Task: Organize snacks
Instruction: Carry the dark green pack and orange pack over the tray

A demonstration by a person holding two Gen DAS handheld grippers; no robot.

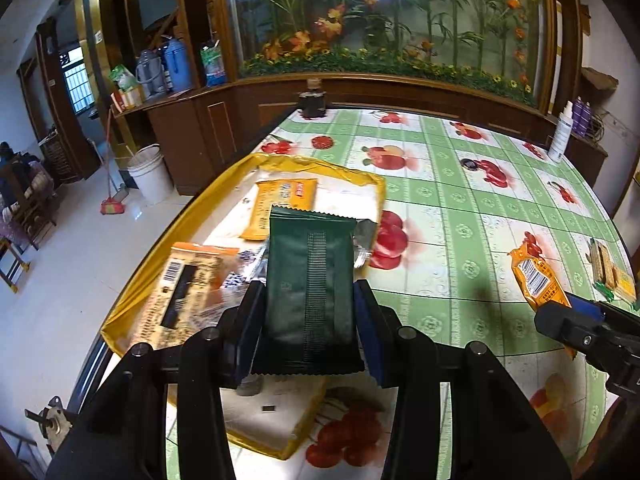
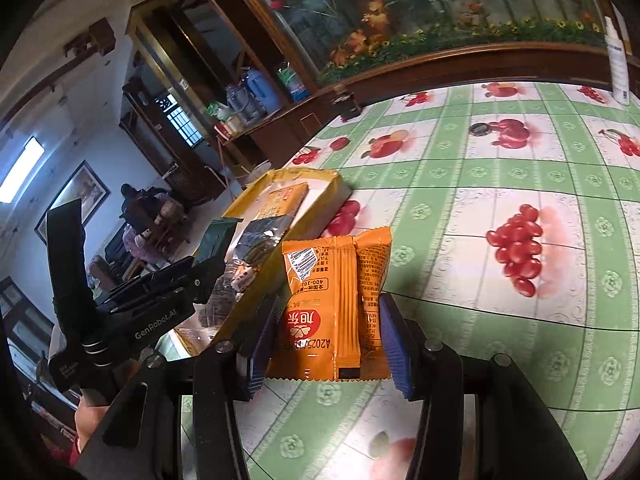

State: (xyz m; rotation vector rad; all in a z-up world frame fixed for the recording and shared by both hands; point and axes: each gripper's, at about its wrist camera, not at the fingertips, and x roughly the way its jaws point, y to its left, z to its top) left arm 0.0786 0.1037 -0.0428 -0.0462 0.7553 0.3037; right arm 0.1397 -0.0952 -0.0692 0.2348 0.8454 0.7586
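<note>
My left gripper (image 1: 309, 300) is shut on a dark green snack packet (image 1: 310, 280), held upright above a shallow yellow tray (image 1: 224, 196). In the tray lie an orange packet (image 1: 286, 204), a brown-orange packet (image 1: 188, 292) and some silver wrappers. My right gripper (image 2: 328, 320) is shut on an orange snack packet (image 2: 320, 304), held just right of the yellow tray (image 2: 320, 184) over the tablecloth. The left wrist view shows this gripper (image 1: 560, 312) at the right edge with its orange packet (image 1: 538, 280). The right wrist view shows the left gripper (image 2: 200, 272) with the green packet (image 2: 216, 236).
A green fruit-patterned cloth (image 1: 440, 208) covers the table. A biscuit pack (image 1: 608, 272) lies at its right edge. A white bottle (image 1: 560, 136) and a dark jar (image 1: 313, 104) stand at the far edge. On the floor to the left are a white bucket (image 1: 150, 172) and a broom.
</note>
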